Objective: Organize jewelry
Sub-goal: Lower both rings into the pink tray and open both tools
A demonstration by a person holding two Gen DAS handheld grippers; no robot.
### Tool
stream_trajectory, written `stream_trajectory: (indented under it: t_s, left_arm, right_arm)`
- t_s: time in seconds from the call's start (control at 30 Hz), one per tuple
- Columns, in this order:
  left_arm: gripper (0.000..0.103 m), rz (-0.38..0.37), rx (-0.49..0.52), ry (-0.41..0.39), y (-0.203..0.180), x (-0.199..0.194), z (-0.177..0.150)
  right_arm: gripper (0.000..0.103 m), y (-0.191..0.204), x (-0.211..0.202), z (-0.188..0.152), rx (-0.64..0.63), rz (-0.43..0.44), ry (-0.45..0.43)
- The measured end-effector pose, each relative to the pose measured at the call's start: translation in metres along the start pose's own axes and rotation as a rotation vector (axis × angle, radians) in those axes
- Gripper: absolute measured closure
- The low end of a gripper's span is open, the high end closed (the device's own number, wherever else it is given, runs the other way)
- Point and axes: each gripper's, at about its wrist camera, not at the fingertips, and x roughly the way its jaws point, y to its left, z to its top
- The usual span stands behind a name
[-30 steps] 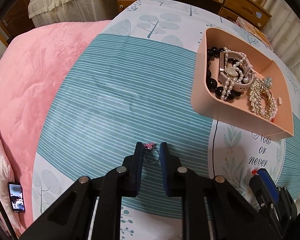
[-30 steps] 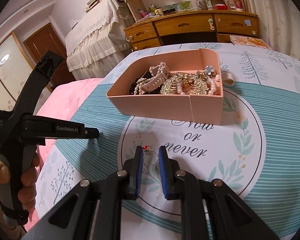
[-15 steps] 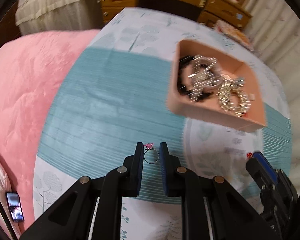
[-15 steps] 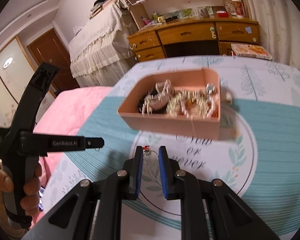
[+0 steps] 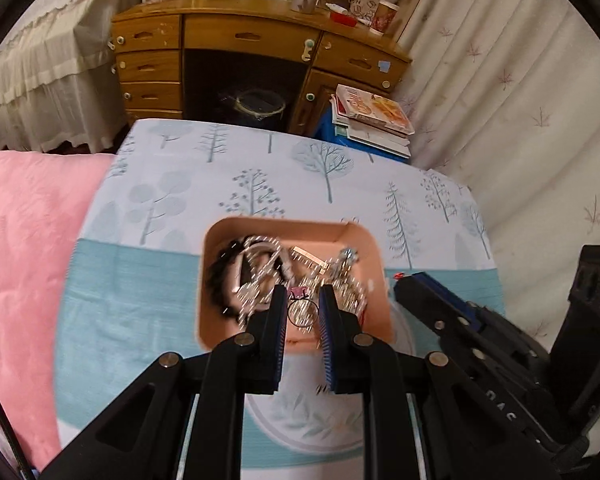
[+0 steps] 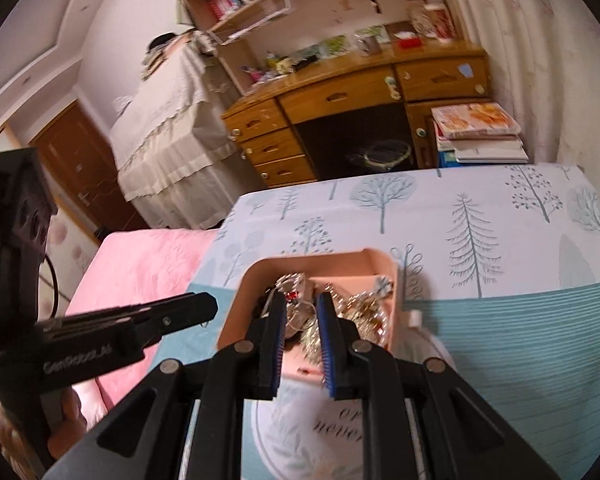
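My left gripper point(image 5: 303, 300) is shut on a thin ring with a pink stone point(image 5: 299, 314). It hangs over the near part of the pink tray point(image 5: 276, 223), which holds a blurred heap of pearl, black-bead and gold jewelry point(image 5: 256, 276). My right gripper point(image 6: 302, 304) is shut on a ring with a red stone point(image 6: 300, 314), also above the tray point(image 6: 320, 258). In the left wrist view the right gripper point(image 5: 405, 280) comes in from the right, at the tray's right edge. The right wrist view has the left gripper point(image 6: 206, 309) at the tray's left edge.
The tray rests on a tree-print and teal-striped sheet point(image 5: 140, 304) with a pink quilt point(image 5: 20, 260) to the left. Beyond the bed stand a wooden desk with drawers point(image 5: 236, 36), a stack of books point(image 5: 372, 120) and a curtain point(image 5: 520, 100).
Both grippers have lifted their rings off the sheet and moved forward until they hang over the tray. The tray now sits right behind the fingertips in both views.
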Motion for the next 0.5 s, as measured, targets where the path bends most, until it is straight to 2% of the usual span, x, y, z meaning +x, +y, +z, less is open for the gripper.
stream_trajectory:
  t_s: [0.27, 0.3, 0.33, 0.47, 0.5]
  left_arm:
    - [0.089, -0.001, -0.005, 0.034, 0.003, 0.057, 0.026]
    - [0.087, 0.003, 0.004, 0.037, 0.001, 0.062, 0.027]
    - [0.078, 0.01, 0.014, 0.039, 0.0, 0.067, 0.027]
    - [0.067, 0.052, 0.03, 0.027, 0.002, 0.073, 0.026]
    - [0.06, 0.05, 0.027, 0.029, 0.004, 0.073, 0.026]
  right_arm:
    - [0.086, -0.027, 0.059, 0.017, 0.068, -0.049, 0.083]
    - [0.086, -0.029, 0.065, 0.018, 0.076, -0.051, 0.094]
    - [0.086, -0.031, 0.07, 0.019, 0.081, -0.053, 0.106]
    - [0.086, -0.033, 0.079, 0.018, 0.074, -0.075, 0.115]
    - [0.086, -0.034, 0.08, 0.017, 0.074, -0.073, 0.115]
